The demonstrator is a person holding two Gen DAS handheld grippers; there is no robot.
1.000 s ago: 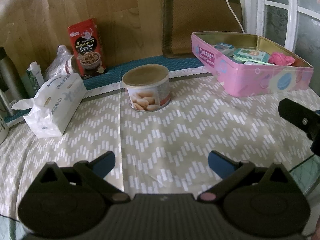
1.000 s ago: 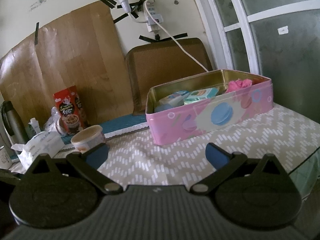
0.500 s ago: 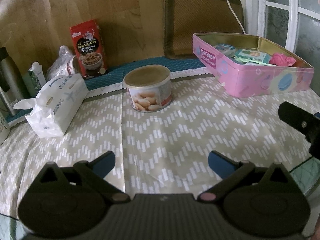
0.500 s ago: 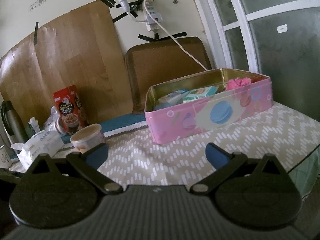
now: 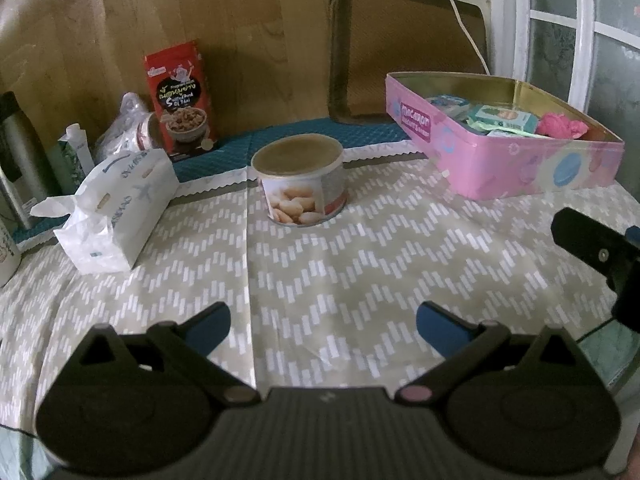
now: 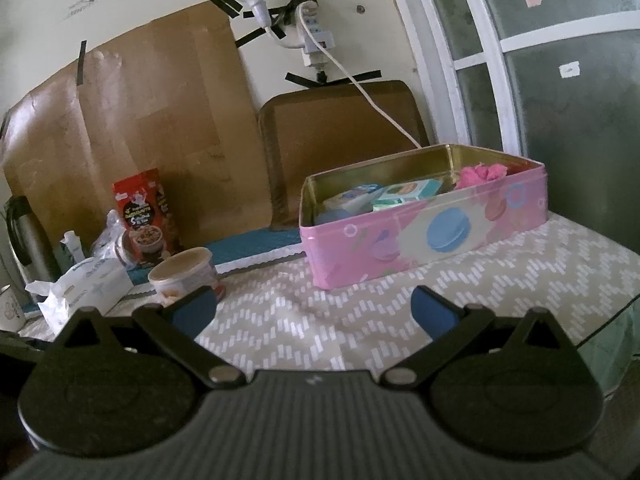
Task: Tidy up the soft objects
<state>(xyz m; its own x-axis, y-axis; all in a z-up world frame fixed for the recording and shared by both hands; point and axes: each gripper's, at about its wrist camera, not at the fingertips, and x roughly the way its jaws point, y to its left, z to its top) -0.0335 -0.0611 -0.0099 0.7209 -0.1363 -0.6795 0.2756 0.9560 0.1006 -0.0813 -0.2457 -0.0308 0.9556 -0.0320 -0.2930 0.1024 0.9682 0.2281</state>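
Observation:
A pink tin box (image 5: pixel 520 168) (image 6: pixel 420 236) stands open at the back right of the table, holding small packets and a pink crumpled soft thing (image 5: pixel 562 127) (image 6: pixel 482 174). A white soft tissue pack (image 5: pixel 116 208) (image 6: pixel 90 286) lies at the left. My left gripper (image 5: pixel 322 326) hovers open over the patterned tablecloth, nothing between its blue-tipped fingers. My right gripper (image 6: pixel 312 310) is open too, low over the cloth in front of the tin. Part of the right gripper shows at the right edge of the left wrist view.
A round tin of nuts (image 5: pixel 302 184) (image 6: pixel 186 276) stands mid-table. Behind it are a red cereal box (image 5: pixel 180 100) (image 6: pixel 144 212), a plastic bag, a dark flask (image 5: pixel 20 156) and a brown cushion (image 5: pixel 404 48) against the wall. The table edge drops off at the right.
Both views have shifted slightly; the left gripper drew back a little, so the objects sit a touch further right. Both grippers stay open and hold nothing.

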